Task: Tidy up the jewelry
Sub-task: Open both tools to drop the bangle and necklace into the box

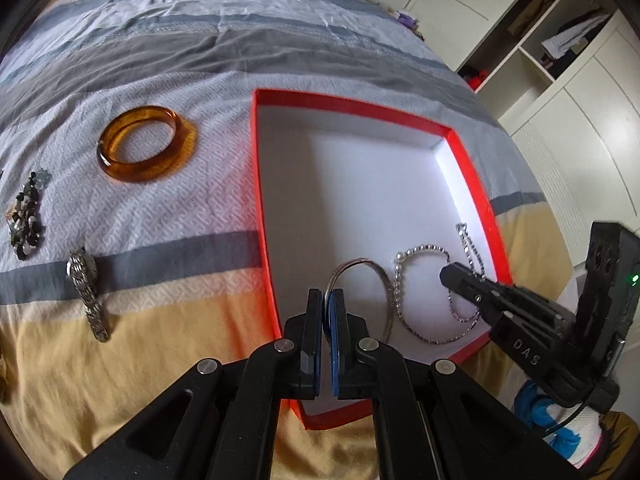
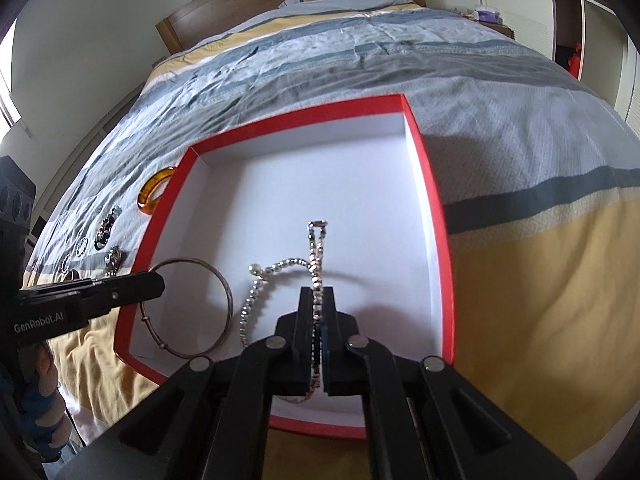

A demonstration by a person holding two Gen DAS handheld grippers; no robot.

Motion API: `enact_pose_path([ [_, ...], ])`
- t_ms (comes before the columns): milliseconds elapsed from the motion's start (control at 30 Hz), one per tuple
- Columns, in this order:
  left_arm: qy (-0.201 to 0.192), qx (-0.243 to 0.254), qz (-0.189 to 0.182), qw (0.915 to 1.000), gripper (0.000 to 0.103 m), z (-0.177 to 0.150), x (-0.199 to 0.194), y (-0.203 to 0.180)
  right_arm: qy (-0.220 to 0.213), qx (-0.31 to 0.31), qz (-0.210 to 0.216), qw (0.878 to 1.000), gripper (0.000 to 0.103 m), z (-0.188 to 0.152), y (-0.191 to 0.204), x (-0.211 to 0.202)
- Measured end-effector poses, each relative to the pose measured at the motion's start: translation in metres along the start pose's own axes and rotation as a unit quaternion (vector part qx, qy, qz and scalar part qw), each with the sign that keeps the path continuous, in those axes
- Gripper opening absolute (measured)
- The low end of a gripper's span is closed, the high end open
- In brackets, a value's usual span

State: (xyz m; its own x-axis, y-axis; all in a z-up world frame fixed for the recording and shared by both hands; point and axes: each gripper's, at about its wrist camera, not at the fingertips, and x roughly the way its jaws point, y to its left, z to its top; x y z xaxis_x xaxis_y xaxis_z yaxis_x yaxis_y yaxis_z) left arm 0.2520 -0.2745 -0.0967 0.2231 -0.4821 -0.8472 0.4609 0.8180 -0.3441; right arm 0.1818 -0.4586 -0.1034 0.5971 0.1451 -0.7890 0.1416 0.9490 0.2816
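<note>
Jewelry lies partly in a red box (image 1: 472,168) with a white inside, and partly on the striped bedspread (image 1: 200,40) beside it. The box sits open on the bed.

The left gripper (image 1: 329,300) is closed tight on a thin silver bangle (image 1: 360,268) — the ring stands up from its tips, over the near part of the box. The right gripper (image 2: 318,296) is closed tight on a sparkly chain bracelet (image 2: 316,248), which sticks up in a long narrow loop between its fingers. It is over the box too.

A beaded bracelet (image 2: 256,292) lies on the white floor of the box, between the bangle and the chain, and it curves across to the chain.

Out on the bedspread, left of the box, are an orange bangle (image 1: 140,144), a silver watch (image 1: 86,292) and a dark beaded piece (image 1: 26,212) — all well apart from both grippers.
</note>
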Motion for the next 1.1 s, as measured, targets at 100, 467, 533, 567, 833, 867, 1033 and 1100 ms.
enact_pose_path([
  [100,0.006,0.003,0.005,1.0000,0.004,-0.004,0.004,-0.002,0.000,-0.001,-0.001,1.000,0.004,-0.002,0.000,-0.002],
  [467,0.008,-0.003,-0.001,1.0000,0.015,-0.008,-0.007,-0.005,-0.006,-0.004,-0.017,1.000,0.046,-0.005,0.000,-0.018],
  [533,0.006,-0.002,-0.001,1.0000,0.022,-0.009,-0.011,-0.008,-0.010,0.002,-0.019,1.000,0.046,-0.006,-0.004,-0.024],
  [567,0.003,-0.001,0.002,1.0000,0.030,-0.009,-0.014,-0.009,-0.011,0.004,-0.021,1.000,0.046,-0.007,-0.005,-0.027],
  [833,-0.008,-0.005,-0.005,0.9999,0.037,-0.018,-0.033,-0.009,-0.028,0.019,-0.025,0.999,0.046,-0.015,-0.008,-0.055],
  [867,-0.012,-0.005,-0.005,0.9999,0.038,-0.020,-0.037,-0.009,-0.030,0.021,-0.026,0.999,0.046,-0.016,-0.007,-0.057],
  [1033,-0.034,-0.008,0.006,0.9994,0.040,-0.038,-0.061,-0.004,-0.041,0.031,-0.024,0.998,0.046,-0.023,0.000,-0.075],
  [1100,-0.051,-0.012,0.014,0.9985,0.040,-0.049,-0.076,0.002,-0.047,0.031,-0.020,0.998,0.046,-0.026,0.006,-0.083],
])
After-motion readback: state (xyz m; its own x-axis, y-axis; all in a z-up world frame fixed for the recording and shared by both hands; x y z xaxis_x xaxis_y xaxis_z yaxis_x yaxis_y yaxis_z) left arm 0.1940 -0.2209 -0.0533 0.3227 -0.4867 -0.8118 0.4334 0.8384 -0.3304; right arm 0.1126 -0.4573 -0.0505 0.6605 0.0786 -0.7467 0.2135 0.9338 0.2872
